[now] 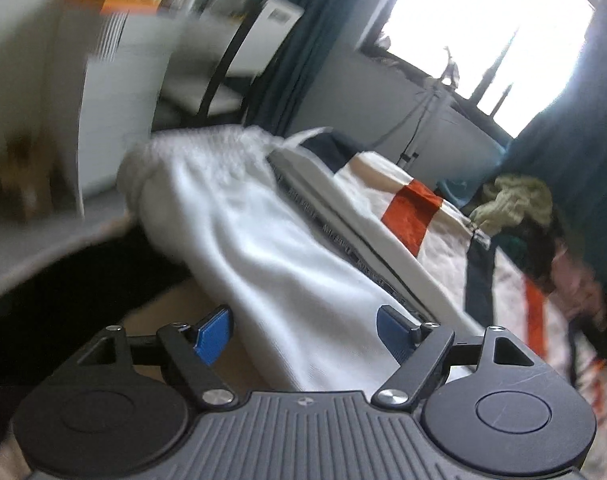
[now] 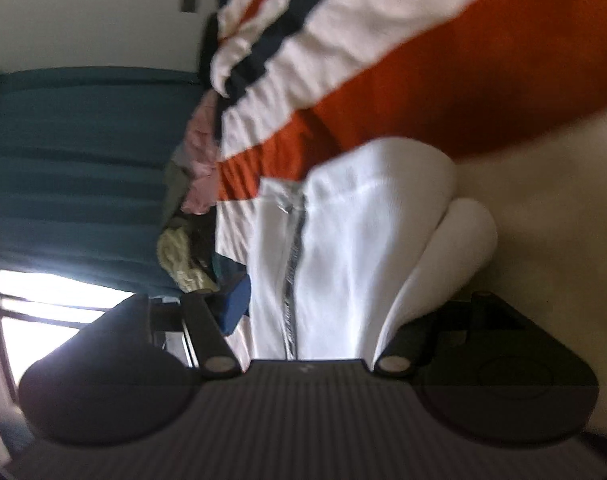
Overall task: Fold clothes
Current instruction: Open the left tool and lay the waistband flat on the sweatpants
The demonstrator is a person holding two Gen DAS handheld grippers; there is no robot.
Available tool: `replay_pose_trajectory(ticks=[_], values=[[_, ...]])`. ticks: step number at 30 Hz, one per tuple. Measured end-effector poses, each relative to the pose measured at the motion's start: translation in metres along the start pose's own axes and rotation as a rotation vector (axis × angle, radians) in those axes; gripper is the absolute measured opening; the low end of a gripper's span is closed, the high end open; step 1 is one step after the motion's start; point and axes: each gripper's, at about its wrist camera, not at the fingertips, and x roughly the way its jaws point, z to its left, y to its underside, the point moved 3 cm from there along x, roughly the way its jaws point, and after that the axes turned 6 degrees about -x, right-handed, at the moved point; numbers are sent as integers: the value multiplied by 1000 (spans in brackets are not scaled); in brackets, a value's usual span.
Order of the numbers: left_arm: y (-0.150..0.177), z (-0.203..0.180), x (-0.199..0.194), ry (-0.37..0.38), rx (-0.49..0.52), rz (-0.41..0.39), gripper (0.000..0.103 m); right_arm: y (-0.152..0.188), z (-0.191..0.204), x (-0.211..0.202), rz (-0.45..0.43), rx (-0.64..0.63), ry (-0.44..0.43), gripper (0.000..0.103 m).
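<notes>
A white zip-up garment lies folded lengthwise on the striped bed cover, with its zipper running along its right side. My left gripper is open just above the garment's near end. The cloth lies between the blue pads without being pinched. In the right wrist view the picture is rolled, and the same white garment with its zipper runs up from my right gripper. Its jaws stand apart, one blue pad sits beside the cloth, and the other finger is hidden under a white fold.
A heap of unfolded clothes sits at the far end of the bed, also visible as a cream and pink pile. Teal curtains flank a bright window. A chair and a white cabinet stand past the bed's left edge.
</notes>
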Motion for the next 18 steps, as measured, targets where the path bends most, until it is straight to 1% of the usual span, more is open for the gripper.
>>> replay_pose_trajectory(ticks=[1,3,4,5,6,7,9,10,11,14,16,17,18], values=[[3,-9,-4,-15,55,-31,81,-3,1,4,8,-18,-24,68],[9,-28,-13,-13,158,-81,81,-8,4,10,26,-53,-75,68],[15,-38,-16,0,202,-95,81,-10,5,12,30,-70,-96,68],[20,-49,-19,15,247,-109,82,-10,6,14,34,-83,-102,68],[28,-59,-19,31,286,-116,82,-11,6,16,40,-94,-88,68],[34,-70,-16,50,323,-116,83,-11,5,19,51,-102,-57,68],[49,-93,-6,99,382,-68,84,-11,-2,24,73,-102,3,67],[57,-104,1,124,407,-36,84,-10,-6,26,83,-98,32,65],[65,-113,5,146,424,-15,84,-10,-9,28,89,-95,49,64],[91,-141,18,213,471,47,83,-13,-10,32,92,-106,40,65],[106,-153,28,231,481,72,85,-14,-8,32,88,-118,22,68],[114,-159,34,236,496,88,85,-16,-7,30,75,-115,-1,68],[122,-164,42,221,525,95,86,-18,-6,27,57,-109,-30,68]])
